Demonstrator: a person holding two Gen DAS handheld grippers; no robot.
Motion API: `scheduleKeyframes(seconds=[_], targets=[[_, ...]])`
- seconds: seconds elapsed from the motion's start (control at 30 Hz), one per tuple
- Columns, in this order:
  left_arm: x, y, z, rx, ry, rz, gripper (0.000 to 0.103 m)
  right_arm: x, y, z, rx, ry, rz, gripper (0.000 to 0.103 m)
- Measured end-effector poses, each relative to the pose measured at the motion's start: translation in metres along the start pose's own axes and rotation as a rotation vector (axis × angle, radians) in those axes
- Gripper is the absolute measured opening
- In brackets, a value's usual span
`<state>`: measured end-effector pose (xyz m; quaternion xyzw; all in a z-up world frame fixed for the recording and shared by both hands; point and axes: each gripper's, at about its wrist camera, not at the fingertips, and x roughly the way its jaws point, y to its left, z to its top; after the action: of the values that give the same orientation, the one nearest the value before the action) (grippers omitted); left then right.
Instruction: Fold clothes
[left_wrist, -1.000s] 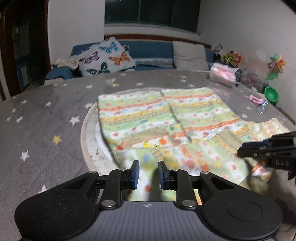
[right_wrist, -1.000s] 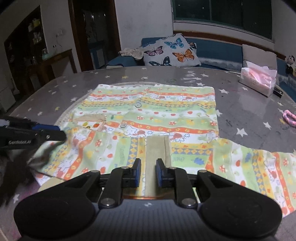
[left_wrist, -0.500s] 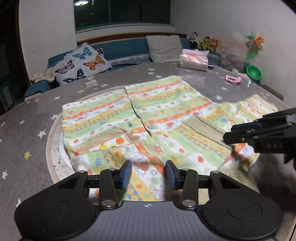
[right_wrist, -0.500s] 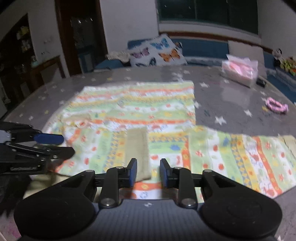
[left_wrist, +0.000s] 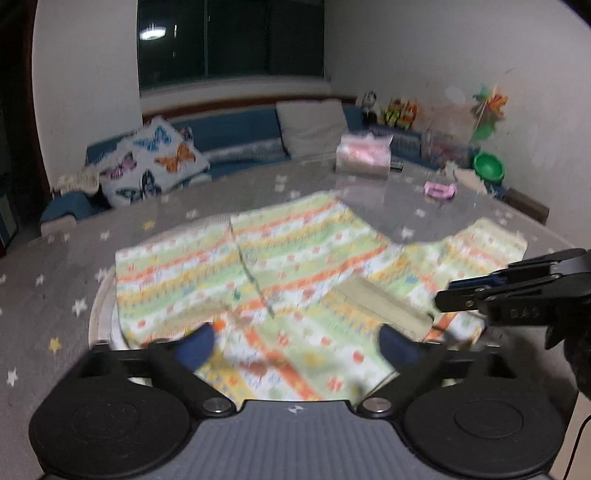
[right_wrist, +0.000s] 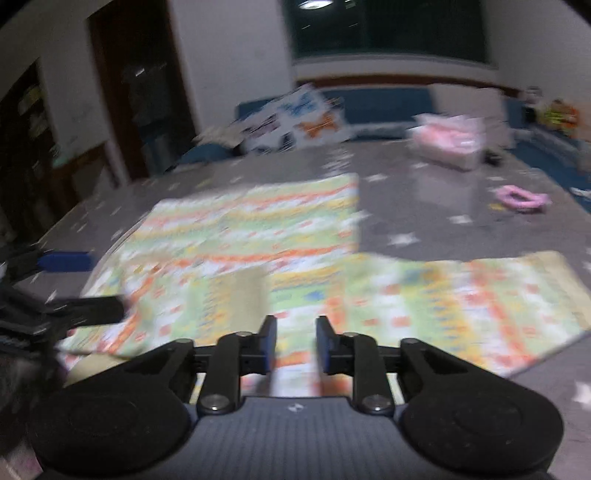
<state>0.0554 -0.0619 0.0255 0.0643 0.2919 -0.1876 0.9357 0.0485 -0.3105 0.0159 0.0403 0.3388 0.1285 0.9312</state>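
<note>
A child's garment with green, orange and yellow stripes lies spread flat on the grey star-patterned table; it also shows in the right wrist view, with one sleeve stretched to the right. My left gripper is wide open and empty, raised over the garment's near edge. My right gripper is open with a smaller gap and empty, over the near hem. It shows from the side in the left wrist view. The left gripper shows at the left of the right wrist view. Both views are blurred.
A pink tissue pack and a pink hair tie lie on the far side of the table. A green bowl and toys stand at the far right. A blue sofa with a butterfly cushion is behind.
Both grippers have let go of the garment and lifted back from it. The left jaws opened wide; the right jaws opened somewhat. The garment now lies flat.
</note>
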Motion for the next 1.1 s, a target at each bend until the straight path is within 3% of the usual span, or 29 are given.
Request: scheduleKeyframes(seconds=[0.13, 0.2, 0.33, 0.47, 0.67, 0.73, 0.8, 0.83, 0.97, 1.1], targets=[[0.002, -0.005, 0.005, -0.014, -0.008, -0.026, 0.103, -0.01, -0.045, -0.001, 0.073, -0.02, -0.15, 0.027], [0.004, -0.008, 0.006, -0.014, -0.001, -0.024, 0.103, -0.014, -0.069, -0.001, 0.093, -0.034, -0.231, 0.039], [0.008, -0.012, 0.006, -0.013, 0.01, -0.005, 0.103, -0.017, -0.117, 0.002, 0.123, -0.056, -0.39, 0.049], [0.011, -0.008, 0.005, -0.033, 0.029, 0.026, 0.103, -0.01, -0.16, 0.003, 0.183, -0.06, -0.475, 0.052], [0.015, 0.0, 0.001, -0.066, 0.068, 0.056, 0.103, -0.005, -0.18, -0.007, 0.24, -0.065, -0.455, 0.051], [0.016, 0.002, -0.001, -0.071, 0.078, 0.067, 0.103, -0.005, -0.176, -0.008, 0.215, -0.067, -0.451, 0.043], [0.017, 0.003, -0.003, -0.082, 0.088, 0.076, 0.103, -0.005, -0.172, -0.009, 0.211, -0.071, -0.433, 0.018], [0.016, 0.004, -0.004, -0.087, 0.09, 0.08, 0.103, -0.006, -0.17, -0.007, 0.219, -0.071, -0.422, 0.011], [0.012, 0.01, -0.008, -0.096, 0.09, 0.102, 0.103, -0.016, -0.157, 0.0, 0.234, -0.092, -0.375, 0.008], [0.006, 0.017, -0.014, -0.106, 0.088, 0.131, 0.103, -0.033, -0.128, 0.017, 0.225, -0.119, -0.23, 0.008]])
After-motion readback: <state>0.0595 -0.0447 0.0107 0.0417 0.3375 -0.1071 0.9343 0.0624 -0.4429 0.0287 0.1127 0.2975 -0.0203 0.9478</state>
